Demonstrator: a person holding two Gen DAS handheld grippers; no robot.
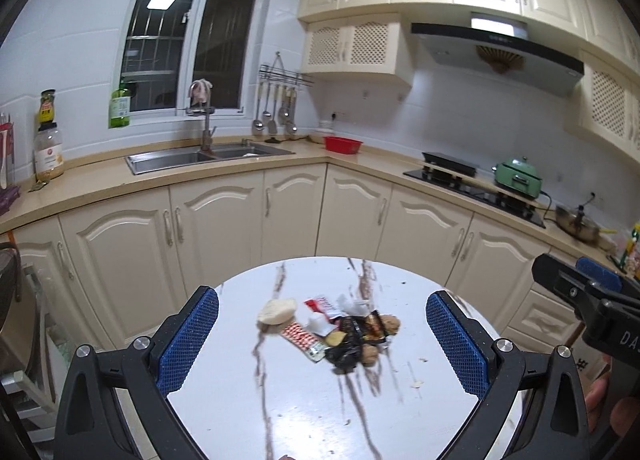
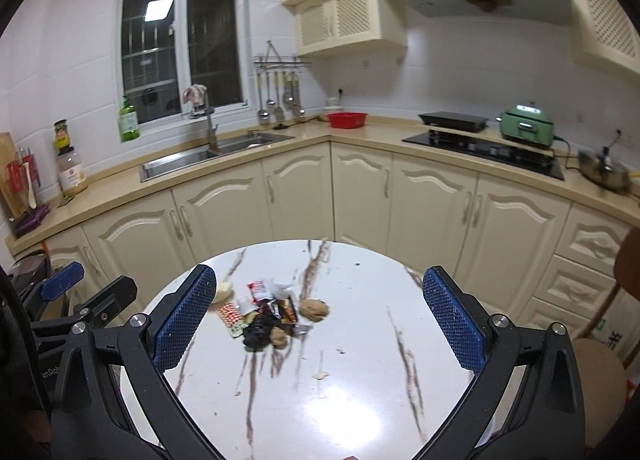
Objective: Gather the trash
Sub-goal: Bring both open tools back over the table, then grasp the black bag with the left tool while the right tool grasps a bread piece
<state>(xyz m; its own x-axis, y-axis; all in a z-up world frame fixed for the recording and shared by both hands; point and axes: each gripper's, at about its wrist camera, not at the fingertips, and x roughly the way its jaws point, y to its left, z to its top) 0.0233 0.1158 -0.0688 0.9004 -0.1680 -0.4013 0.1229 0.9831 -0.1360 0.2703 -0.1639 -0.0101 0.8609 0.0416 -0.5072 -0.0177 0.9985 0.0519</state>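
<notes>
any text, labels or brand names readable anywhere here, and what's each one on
"DA", cut off by the frame edge: on the right gripper body, seen from the left wrist view.
"nRo", partial: on the left gripper body, seen from the right wrist view.
Red wrapper in the trash: print blurred.
Yellow-labelled bottle and jar labels: too small to read.

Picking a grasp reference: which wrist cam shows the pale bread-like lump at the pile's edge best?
Left wrist. The pale lump lies in full view between the open fingers, at the left edge of the trash pile. In the right wrist view a blue finger pad hides most of it; only a sliver shows.
</notes>
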